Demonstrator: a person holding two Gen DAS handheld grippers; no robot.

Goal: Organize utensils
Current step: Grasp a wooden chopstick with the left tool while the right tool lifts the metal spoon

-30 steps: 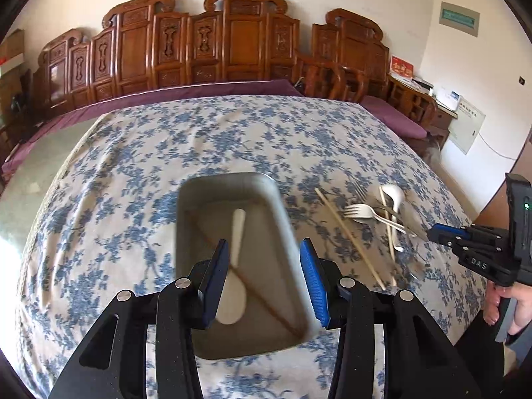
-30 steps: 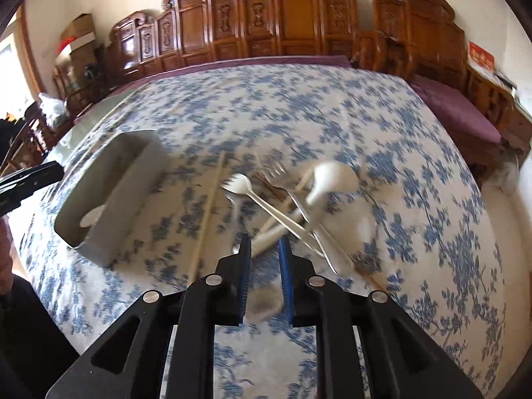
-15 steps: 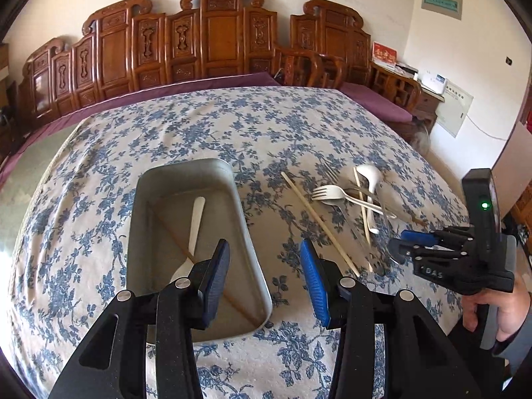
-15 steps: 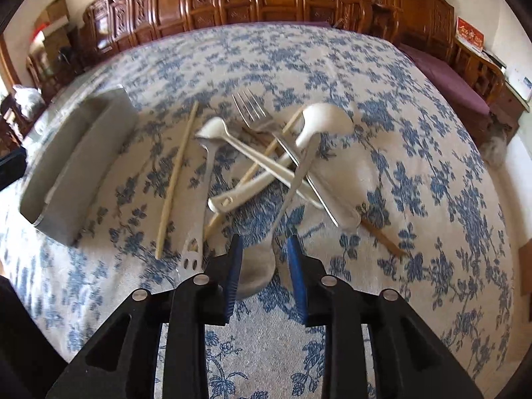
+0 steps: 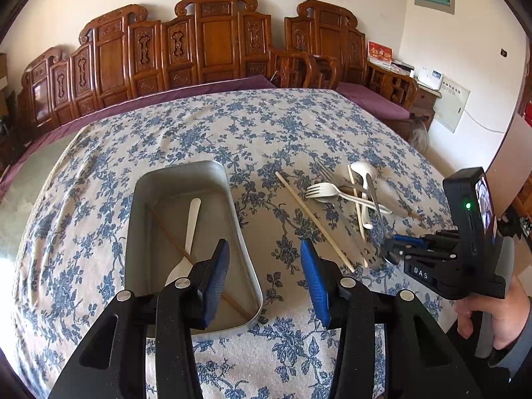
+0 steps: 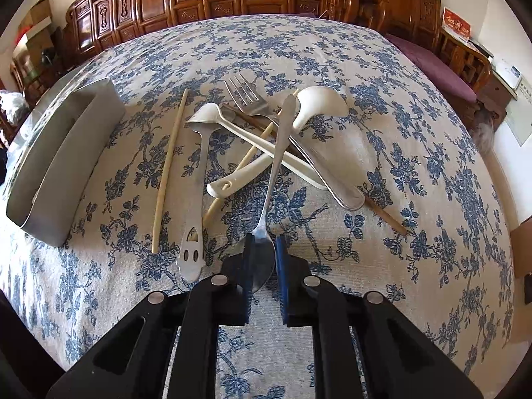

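The right gripper (image 6: 262,267) is closing its blue fingers (image 6: 246,266) around the bowl of a metal spoon (image 6: 277,163), which lies between them near the front edge of the table (image 6: 432,199). The left pad touches the bowl's edge, while a thin gap shows at the right pad. The spoon's long axis runs away from the gripper toward the far edge, bowl nearest the gripper, handle tip resting on the pile beside a white ladle-shaped spoon (image 6: 319,103).

That pile sits on the blue-flowered cloth toward the table's right side. A metal fork (image 6: 246,94) points its tines at the far edge, and its handle runs back to the right front. A white plastic fork (image 6: 206,114) lies crossed under the spoon, with its handle slanting to the right front. A flat metal utensil with a pierced handle (image 6: 194,206) lies roughly parallel to the spoon, on its left. A pale chopstick (image 6: 168,173) lies alone farther left, pointing front to back, and a dark chopstick (image 6: 385,214) sticks out to the right.

The left gripper (image 5: 264,279) hovers with fingers (image 5: 216,276) apart and nothing between them, over the near right corner of a metal tray (image 5: 242,229). The tray stands left of the pile, long axis front to back, holding a white utensil (image 5: 191,229) and one chopstick (image 5: 173,237) lying diagonally.
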